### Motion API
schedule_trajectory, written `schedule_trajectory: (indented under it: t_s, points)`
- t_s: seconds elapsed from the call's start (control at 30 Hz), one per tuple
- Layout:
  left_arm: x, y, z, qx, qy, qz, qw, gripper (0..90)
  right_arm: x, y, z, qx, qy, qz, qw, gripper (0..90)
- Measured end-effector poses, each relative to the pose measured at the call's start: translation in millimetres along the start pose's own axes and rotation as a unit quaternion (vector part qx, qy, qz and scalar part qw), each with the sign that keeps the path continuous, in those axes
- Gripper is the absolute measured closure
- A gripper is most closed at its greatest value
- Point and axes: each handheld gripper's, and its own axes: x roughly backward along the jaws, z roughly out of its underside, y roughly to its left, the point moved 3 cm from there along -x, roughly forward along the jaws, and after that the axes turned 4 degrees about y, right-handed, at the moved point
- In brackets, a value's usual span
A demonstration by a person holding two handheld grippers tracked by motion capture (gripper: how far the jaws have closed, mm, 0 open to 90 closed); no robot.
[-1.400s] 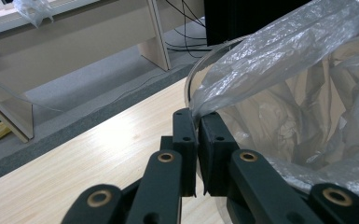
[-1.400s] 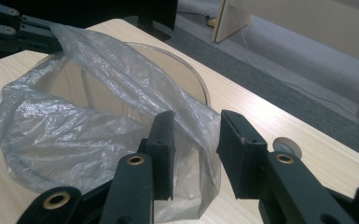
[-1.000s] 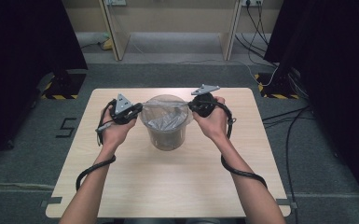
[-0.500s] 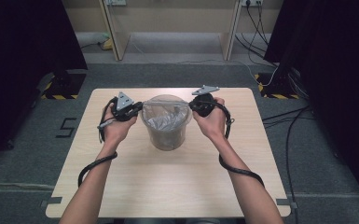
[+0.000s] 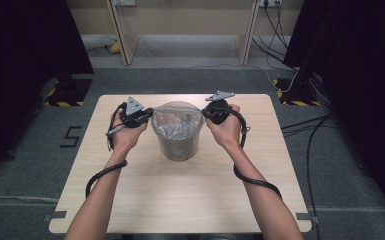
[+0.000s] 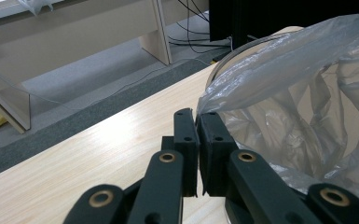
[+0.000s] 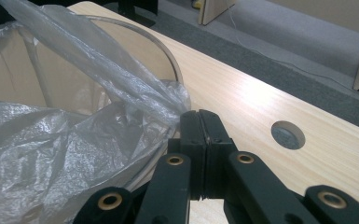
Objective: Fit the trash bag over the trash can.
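Note:
A clear plastic bin [image 5: 176,145] stands in the middle of the wooden table [image 5: 180,200], with a thin translucent bag [image 5: 176,131] hanging inside it. My left gripper [image 5: 150,114] is at the bin's left rim, shut on the bag's edge [image 6: 210,100]. At the right rim, my right gripper [image 5: 205,114] is shut on the opposite edge of the bag [image 7: 168,100]. The film is stretched taut across the bin's mouth between the two grippers. In both gripper views the black jaws stand pressed together with the film pinched at their tips.
A round hole [image 7: 287,134] is cut in the tabletop near the right gripper. Light wooden furniture legs [image 5: 121,35] and cables [image 5: 280,30] are on the grey floor beyond the table. Black curtains stand at both sides.
Both hands stay at the bin's rim. The bag's top edge looks pulled a little tauter between the grippers.

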Motion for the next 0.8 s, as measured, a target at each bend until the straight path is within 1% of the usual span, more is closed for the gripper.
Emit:
schedule_trajectory:
  t_s: [0.3,0.4,0.57,0.67,0.8]
  points:
    - [-2.0,-0.3,0.8,0.002,0.0,0.002,1.0,85.9,-2.8,1.0,2.0,0.006,0.008,-0.002,0.9999,90.0]
    - [-2.7,0.4,1.4,0.007,0.0,0.003,1.0,85.7,-2.8,1.7,2.9,0.008,0.012,-0.005,0.9999,90.0]
    - [-2.3,0.2,1.0,0.006,-0.001,0.002,1.0,85.7,-0.7,1.0,2.7,0.01,0.016,-0.008,0.9998,88.6]
    - [-1.5,0.5,0.3,0.005,-0.003,0.0,1.0,85.9,5.9,-0.6,-0.8,0.004,0.006,-0.005,1.0,85.4]
    - [-1.3,-0.3,-0.8,0.003,-0.004,-0.001,1.0,85.9,15.3,-0.7,-8.9,0.013,-0.008,-0.001,0.9999,80.2]
